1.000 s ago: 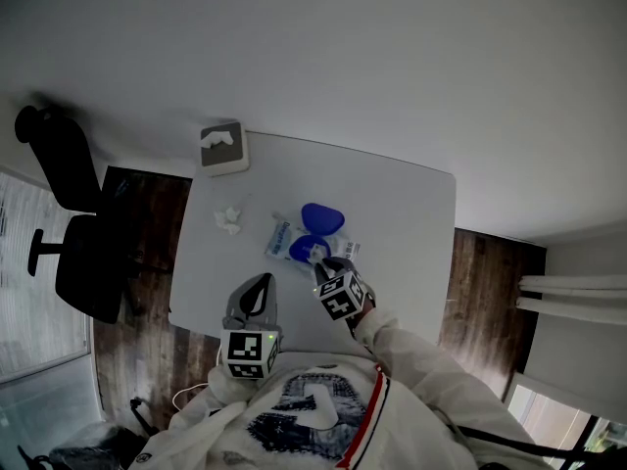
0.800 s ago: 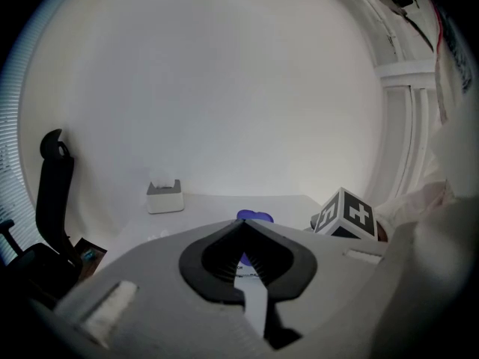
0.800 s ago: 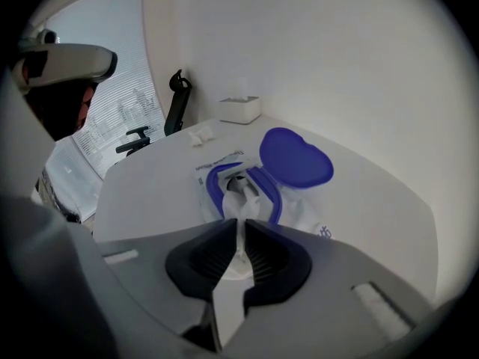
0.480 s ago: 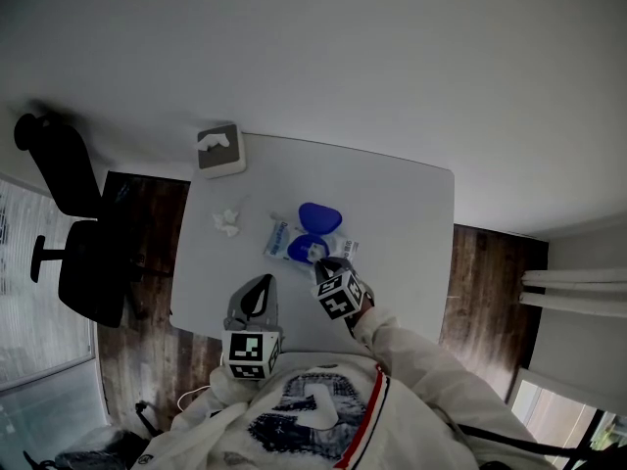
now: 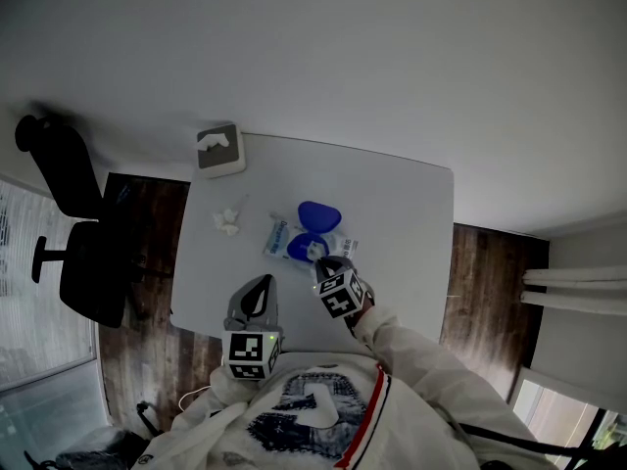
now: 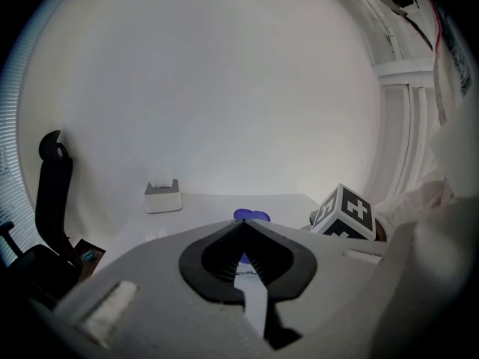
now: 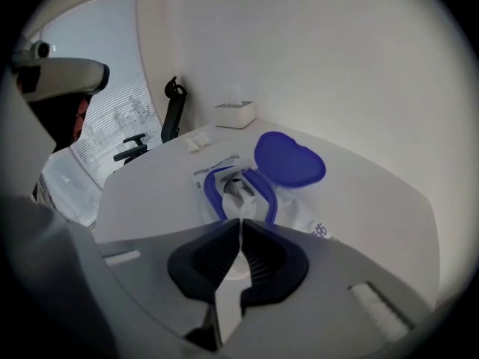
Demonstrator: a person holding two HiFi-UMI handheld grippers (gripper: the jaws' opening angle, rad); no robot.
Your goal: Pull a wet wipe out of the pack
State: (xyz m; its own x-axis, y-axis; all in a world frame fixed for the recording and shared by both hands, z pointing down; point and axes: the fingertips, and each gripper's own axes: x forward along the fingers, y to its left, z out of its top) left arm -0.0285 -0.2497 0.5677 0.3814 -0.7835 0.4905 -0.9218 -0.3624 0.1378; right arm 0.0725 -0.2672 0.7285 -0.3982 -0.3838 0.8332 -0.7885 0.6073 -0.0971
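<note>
Where the wet wipe [image 7: 238, 194] stands up out of the blue-rimmed opening of the pack [image 7: 303, 209], the right tool [image 7: 239, 221] is pinched narrow on its white tip. Only the right gripper view shows this, as that tool covers the opening in the head view. The blue lid [image 7: 289, 159] lies flipped back. The pack sits near the middle of the bench [image 5: 402, 213], well apart from every edge. The left tool [image 5: 257, 300], jaws together and empty, hovers over the near edge, with bare bench between it and the pack. A crumpled wipe [image 5: 227, 221] and a tissue box [image 5: 219, 150] sit toward the far left corner.
</note>
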